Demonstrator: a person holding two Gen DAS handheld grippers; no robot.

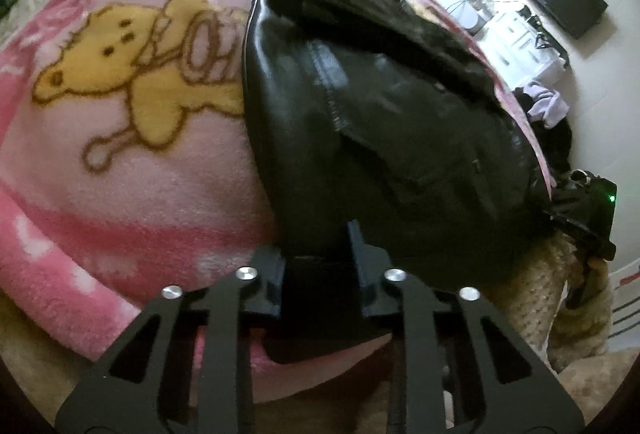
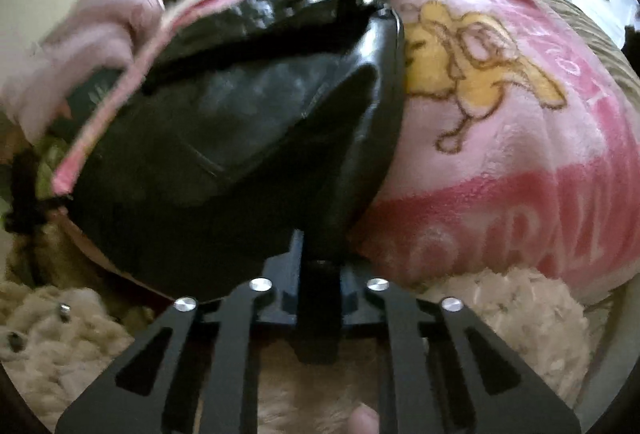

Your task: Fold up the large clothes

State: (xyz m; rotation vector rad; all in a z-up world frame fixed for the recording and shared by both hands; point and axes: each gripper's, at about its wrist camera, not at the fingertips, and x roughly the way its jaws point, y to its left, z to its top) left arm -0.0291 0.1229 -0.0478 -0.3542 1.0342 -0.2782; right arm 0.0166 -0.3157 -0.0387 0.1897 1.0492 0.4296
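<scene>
— What does the left gripper (image 1: pixel 316 248) look like?

— Matte black plate. Four flat bars (image 1: pixel 224 334) with long triangular cut-outs fan out below a row of four round silver screws (image 1: pixel 245 273). Just above that row sit two dark blue fingers (image 1: pixel 360 250), blocky and stepped, each tapering to a narrow tip.

— And the right gripper (image 2: pixel 320 258)?

— The same build: black slotted bars (image 2: pixel 236 346) below four silver screw heads (image 2: pixel 260 284), and dark blue fingers (image 2: pixel 294 254) above them.

— Any markings or lights?

— No lettering that I can make out. Seen from the left wrist, the right gripper's black housing (image 1: pixel 592 206) carries one small green light (image 1: pixel 611 198).
</scene>
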